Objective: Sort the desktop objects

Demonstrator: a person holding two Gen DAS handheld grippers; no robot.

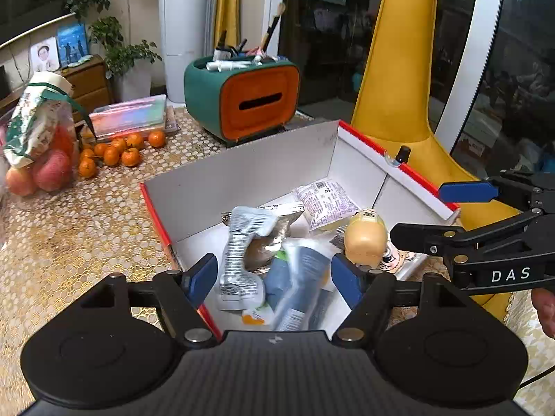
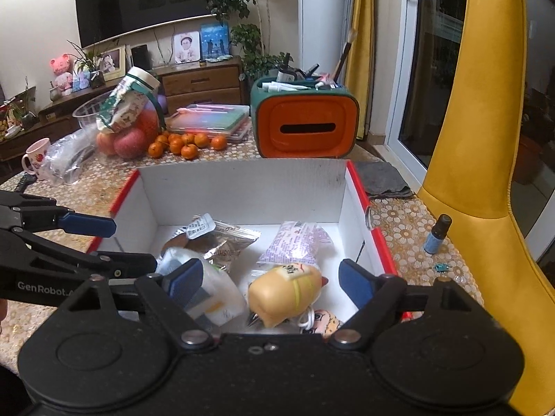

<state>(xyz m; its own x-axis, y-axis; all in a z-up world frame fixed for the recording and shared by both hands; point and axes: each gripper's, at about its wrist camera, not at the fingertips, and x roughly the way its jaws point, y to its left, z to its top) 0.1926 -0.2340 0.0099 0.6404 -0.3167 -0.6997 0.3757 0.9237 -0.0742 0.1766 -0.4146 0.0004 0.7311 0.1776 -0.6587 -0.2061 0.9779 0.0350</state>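
Mostly sorted, judging by the load: inside the white box [image 2: 242, 190] with red rim lie a crumpled silver wrapper [image 2: 211, 242], a purple-printed sachet [image 2: 295, 242], a blue-and-white pouch [image 1: 295, 277], a tan toy figure [image 2: 284, 287] and a small doll face [image 2: 324, 320] at the near wall. Still outside the box, just beside its right rim, a small blue dropper bottle [image 2: 436, 234] standing upright, and near it a tiny teal bit [image 2: 441, 267]; probably next to go in. Left gripper [image 1: 274, 279] poised over the box's near-left part, jaws spread wide, nothing pinched. Right gripper [image 2: 270, 279] above the near-right part, likewise wide open and empty. Beyond the box, on the lace-patterned tabletop [image 2: 399, 218]: an orange-and-green organiser [image 2: 305, 124], tangerines [image 2: 184, 144], bagged apples [image 2: 125, 138], a flat plastic case [image 2: 211, 119], a pink mug [image 2: 36, 159]. Farther off, a wooden cabinet [image 2: 201, 83], a dark wall screen [image 2: 145, 0], potted plants [image 2: 239, 17]. Right of the box, a yellow chair [image 2: 478, 138] and glass doors [image 2: 433, 69].
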